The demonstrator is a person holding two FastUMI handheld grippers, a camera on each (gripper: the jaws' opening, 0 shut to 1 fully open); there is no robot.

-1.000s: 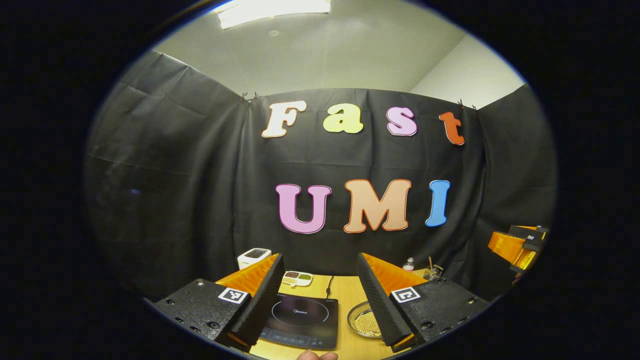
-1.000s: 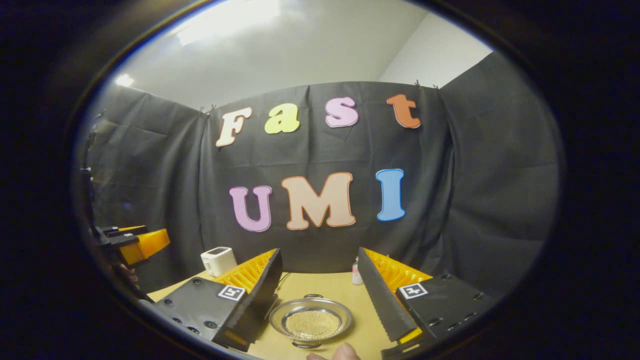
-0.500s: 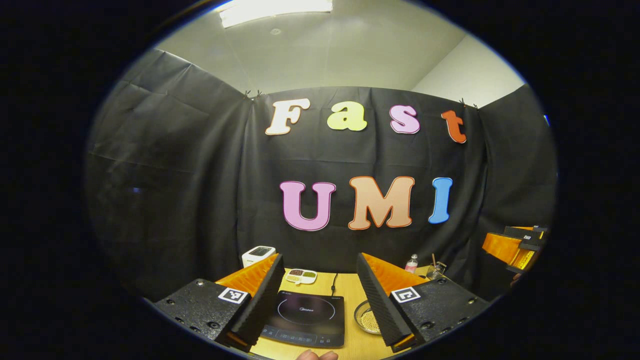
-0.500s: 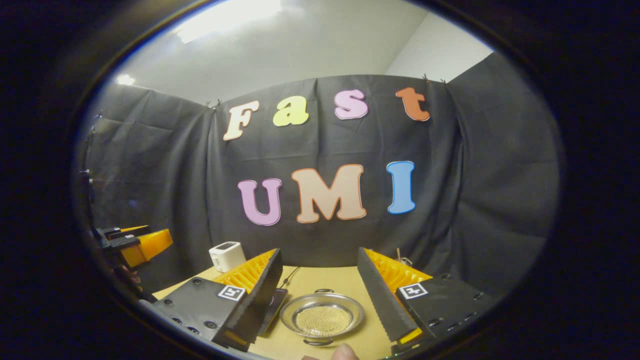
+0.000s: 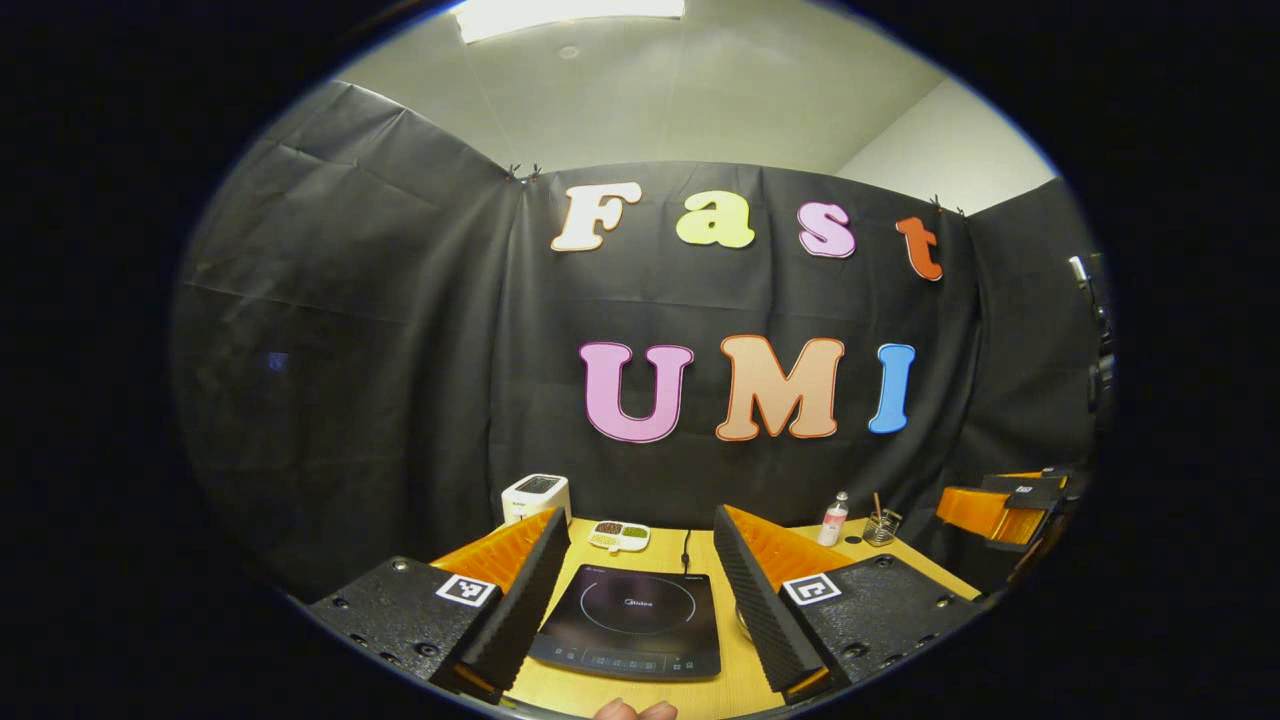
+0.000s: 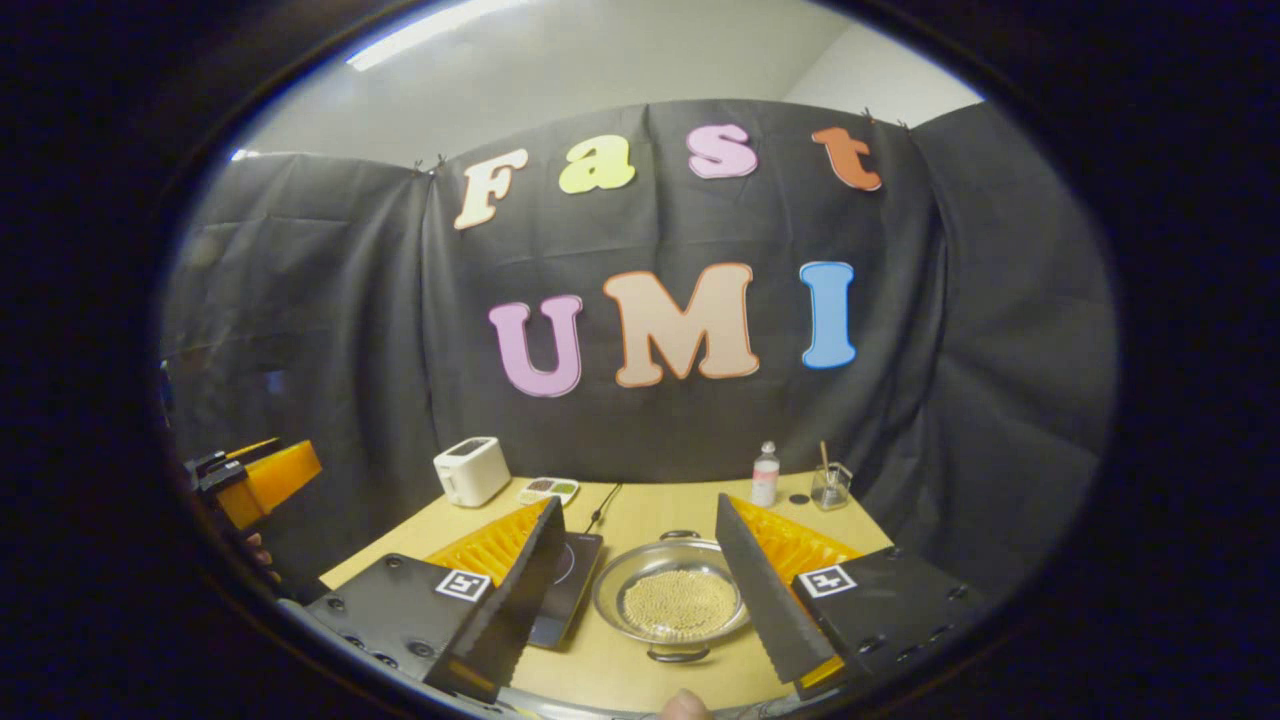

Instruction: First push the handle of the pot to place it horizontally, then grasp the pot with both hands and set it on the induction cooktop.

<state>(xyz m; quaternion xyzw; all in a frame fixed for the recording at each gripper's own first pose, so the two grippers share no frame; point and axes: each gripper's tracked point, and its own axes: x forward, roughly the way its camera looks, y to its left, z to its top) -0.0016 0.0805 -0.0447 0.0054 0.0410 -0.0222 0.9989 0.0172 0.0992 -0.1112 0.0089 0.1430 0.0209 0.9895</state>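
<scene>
Fingertips of the holding hand show at the bottom edge of the right gripper view, and just ahead the right tool hangs spread wide, nothing between its fingers. The left tool is likewise released, holding nothing, above the near edge of the worktop.

Next out, framed between the right tool's fingers, the pot sits on the wood just beside the induction cooktop, on the cooktop's right. It is a shallow, shiny metal pan with a layer of small yellowish beads in the bottom. Two small loop handles show, one at the near rim and one at the far rim; how far each stands up or lies flat is too small to tell.

By my judgement the pot is stiff and fairly light, but the polished rim looks slippery, and the loose beads will roll and may spill if it tips. So the handles, once level, are the places to take hold, one tool on each, lifting evenly.

Farther back stand a white toaster, a small divided dish, a bottle and a glass holding sticks, all near the wall.
</scene>
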